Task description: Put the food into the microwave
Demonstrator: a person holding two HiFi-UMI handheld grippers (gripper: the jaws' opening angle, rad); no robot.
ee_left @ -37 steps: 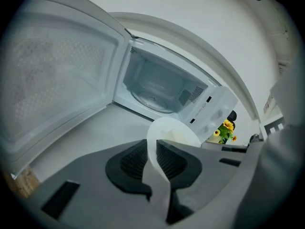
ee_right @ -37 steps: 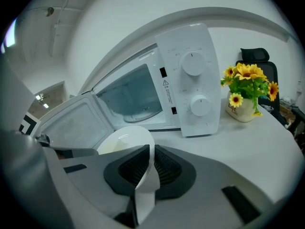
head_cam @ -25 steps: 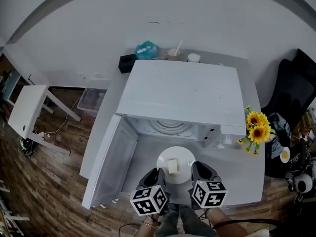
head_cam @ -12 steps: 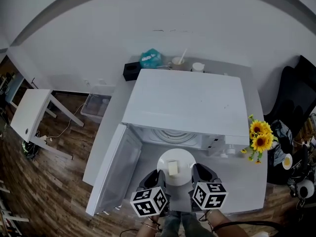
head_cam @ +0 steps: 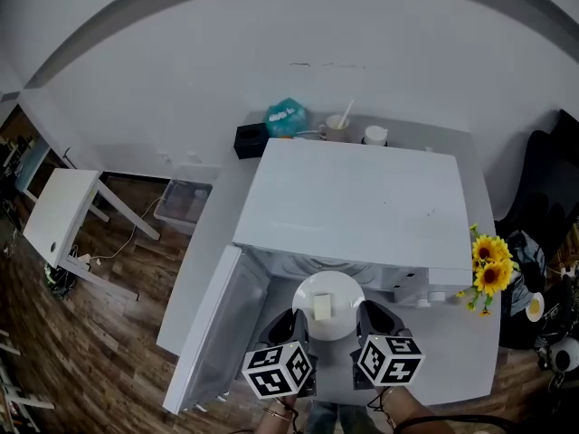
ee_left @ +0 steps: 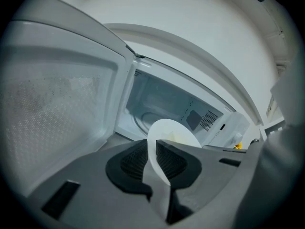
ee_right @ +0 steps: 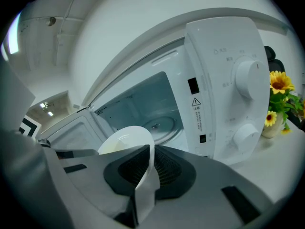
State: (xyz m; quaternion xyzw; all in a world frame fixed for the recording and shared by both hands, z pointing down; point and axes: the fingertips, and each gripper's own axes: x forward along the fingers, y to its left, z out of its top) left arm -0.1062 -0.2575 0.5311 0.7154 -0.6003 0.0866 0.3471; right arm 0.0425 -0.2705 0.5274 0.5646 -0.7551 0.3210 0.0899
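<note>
A white plate [head_cam: 327, 307] carrying a pale yellow block of food [head_cam: 322, 306] hangs just in front of the open white microwave [head_cam: 362, 206]. My left gripper [head_cam: 297, 325] is shut on the plate's left rim [ee_left: 157, 166] and my right gripper [head_cam: 360, 322] is shut on its right rim [ee_right: 145, 175]. The door [head_cam: 210, 333] swings out to the left. In the right gripper view the glass turntable [ee_right: 159, 125] shows inside the cavity, beyond the plate [ee_right: 125, 140]. The left gripper view looks past the plate [ee_left: 172, 132] into the cavity.
The microwave's control panel with two knobs [ee_right: 248, 78] is at the right. A vase of sunflowers [head_cam: 491, 274] stands to the microwave's right. A black box [head_cam: 250, 139], a teal bag [head_cam: 286, 116] and cups [head_cam: 336, 130] sit behind it. A small white table [head_cam: 56, 217] stands left.
Both grippers have carried the plate forward, toward the microwave opening; its far rim now reaches the cavity's front edge. The head view has shifted slightly.
</note>
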